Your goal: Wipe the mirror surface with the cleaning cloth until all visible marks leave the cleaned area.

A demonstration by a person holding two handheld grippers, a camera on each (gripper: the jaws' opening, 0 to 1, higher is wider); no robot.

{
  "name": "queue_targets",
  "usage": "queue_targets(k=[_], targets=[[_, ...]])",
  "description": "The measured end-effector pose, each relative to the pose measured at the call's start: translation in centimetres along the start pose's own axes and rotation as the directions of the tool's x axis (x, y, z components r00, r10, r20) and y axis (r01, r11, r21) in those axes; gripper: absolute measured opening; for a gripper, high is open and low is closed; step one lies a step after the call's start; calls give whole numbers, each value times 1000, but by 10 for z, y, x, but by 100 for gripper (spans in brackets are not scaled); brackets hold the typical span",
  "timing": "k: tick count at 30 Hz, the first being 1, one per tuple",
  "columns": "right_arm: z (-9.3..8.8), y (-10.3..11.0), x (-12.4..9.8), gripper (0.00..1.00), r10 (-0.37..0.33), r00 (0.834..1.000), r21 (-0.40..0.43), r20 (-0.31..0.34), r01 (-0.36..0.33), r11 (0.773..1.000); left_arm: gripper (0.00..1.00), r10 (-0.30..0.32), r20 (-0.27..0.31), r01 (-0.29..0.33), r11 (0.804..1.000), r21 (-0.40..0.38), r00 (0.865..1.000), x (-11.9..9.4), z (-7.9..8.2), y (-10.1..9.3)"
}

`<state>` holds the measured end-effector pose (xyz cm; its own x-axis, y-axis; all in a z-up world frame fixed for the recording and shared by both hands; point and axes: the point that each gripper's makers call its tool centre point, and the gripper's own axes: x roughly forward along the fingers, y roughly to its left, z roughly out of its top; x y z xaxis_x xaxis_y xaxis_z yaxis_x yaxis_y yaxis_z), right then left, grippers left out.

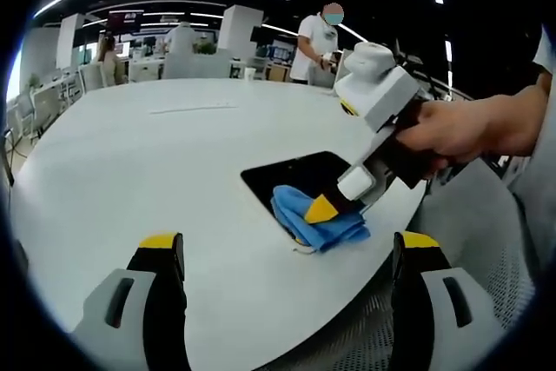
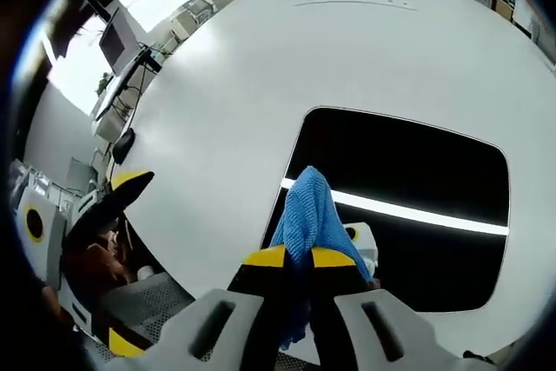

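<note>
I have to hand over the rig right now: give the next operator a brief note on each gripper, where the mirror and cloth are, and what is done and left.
Right gripper: shut on the blue cleaning cloth, pressing it onto the mirror at its near-left part.
Left gripper: open, holding nothing, hovering above the white table short of the mirror.
Mirror: lies flat on the table, dark, reflecting a ceiling light strip.
Done: cloth gripped and on the glass.
Left: I cannot make out marks from here, so check the surface and keep wiping until it is clean.

Knitted blue cloth (image 2: 306, 215) on glossy mirror (image 2: 417, 188), matt white table (image 2: 261, 67).
</note>
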<state>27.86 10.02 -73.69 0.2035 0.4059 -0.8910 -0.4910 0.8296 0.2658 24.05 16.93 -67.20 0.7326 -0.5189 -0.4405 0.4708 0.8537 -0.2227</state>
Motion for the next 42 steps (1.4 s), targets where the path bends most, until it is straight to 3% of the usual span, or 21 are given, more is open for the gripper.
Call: queue_targets(k=[23, 26, 28, 42], targets=[[2, 5, 3, 2, 9, 1000, -18, -12, -9, 1000, 99, -4, -10, 4, 1000, 6, 1000, 0, -1, -1], [7, 4, 4, 2, 38, 999, 40, -10, -37, 998, 99, -1, -7, 1, 1000, 3, 1000, 0, -2, -1], [14, 3, 5, 2, 25, 1000, 7, 6, -25, 1000, 99, -19, -20, 19, 1000, -10, 1000, 1, -5, -4], [35, -4, 14, 2, 23, 1000, -25, -5, -23, 999, 99, -25, -28, 24, 999, -26, 999, 0, -8, -3]])
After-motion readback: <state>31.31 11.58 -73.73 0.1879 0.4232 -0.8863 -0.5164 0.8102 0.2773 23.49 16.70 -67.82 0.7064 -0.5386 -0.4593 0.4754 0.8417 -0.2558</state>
